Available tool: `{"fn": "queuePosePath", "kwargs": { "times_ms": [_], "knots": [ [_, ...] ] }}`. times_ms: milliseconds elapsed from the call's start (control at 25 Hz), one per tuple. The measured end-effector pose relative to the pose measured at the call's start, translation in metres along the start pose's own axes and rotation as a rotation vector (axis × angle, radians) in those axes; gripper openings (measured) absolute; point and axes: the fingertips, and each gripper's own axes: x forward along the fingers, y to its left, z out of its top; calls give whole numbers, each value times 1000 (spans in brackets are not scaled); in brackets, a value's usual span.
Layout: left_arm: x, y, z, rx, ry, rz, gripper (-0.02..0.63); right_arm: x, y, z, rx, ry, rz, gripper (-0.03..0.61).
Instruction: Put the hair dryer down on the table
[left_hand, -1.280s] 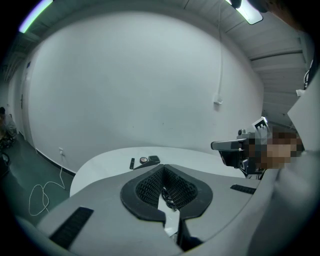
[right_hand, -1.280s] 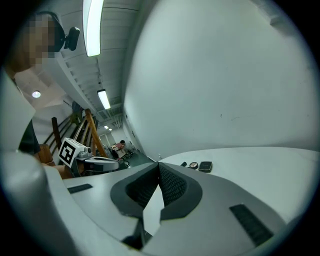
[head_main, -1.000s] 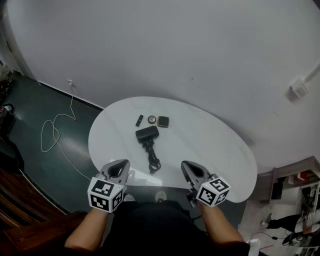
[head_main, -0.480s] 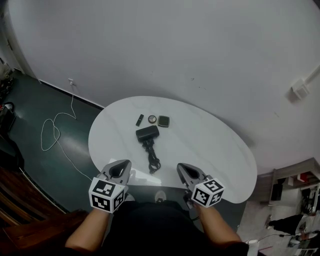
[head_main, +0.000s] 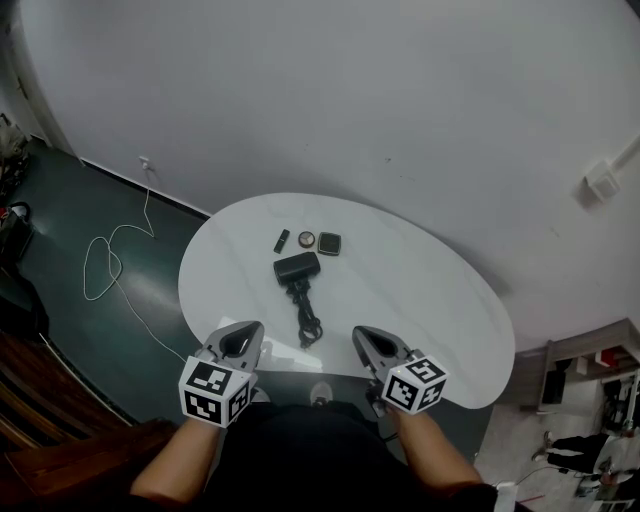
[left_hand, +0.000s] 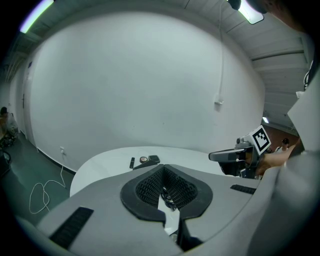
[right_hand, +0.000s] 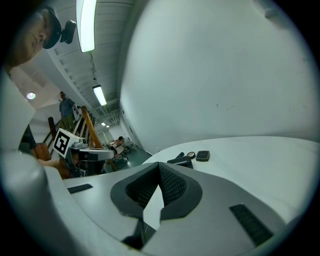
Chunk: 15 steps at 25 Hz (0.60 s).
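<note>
The black hair dryer (head_main: 296, 267) lies flat on the white oval table (head_main: 420, 290), and its cord (head_main: 307, 320) is coiled towards the near edge. Neither gripper touches it. My left gripper (head_main: 243, 328) and right gripper (head_main: 362, 333) hover at the table's near edge on either side of the cord, both shut and empty. In the left gripper view the shut jaws (left_hand: 167, 210) point at the dryer (left_hand: 145, 164). The right gripper view has the dryer (right_hand: 181, 161) beyond its shut jaws (right_hand: 152, 205).
Behind the dryer lie a small black stick (head_main: 280, 240), a round compact (head_main: 306, 239) and a black square case (head_main: 328, 243). A white cable (head_main: 105, 265) trails over the dark floor at the left. The white wall curves behind the table.
The right gripper has drifted slightly left, nearer the cord. The left gripper and the hair dryer have not moved.
</note>
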Motion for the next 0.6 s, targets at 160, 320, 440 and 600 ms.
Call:
{"fn": "queuePosePath", "kwargs": {
  "times_ms": [160, 320, 440, 600],
  "knots": [
    [0, 1, 1, 0, -2, 4, 11, 1, -1, -1, -2, 6, 1, 9],
    [0, 2, 2, 0, -4, 5, 11, 2, -1, -2, -2, 9, 3, 8],
    [1, 2, 3, -1, -4, 4, 11, 3, -1, -1, -1, 9, 5, 8],
    [1, 0, 3, 1, -6, -2, 11, 3, -1, 0, -4, 9, 6, 8]
  ]
}}
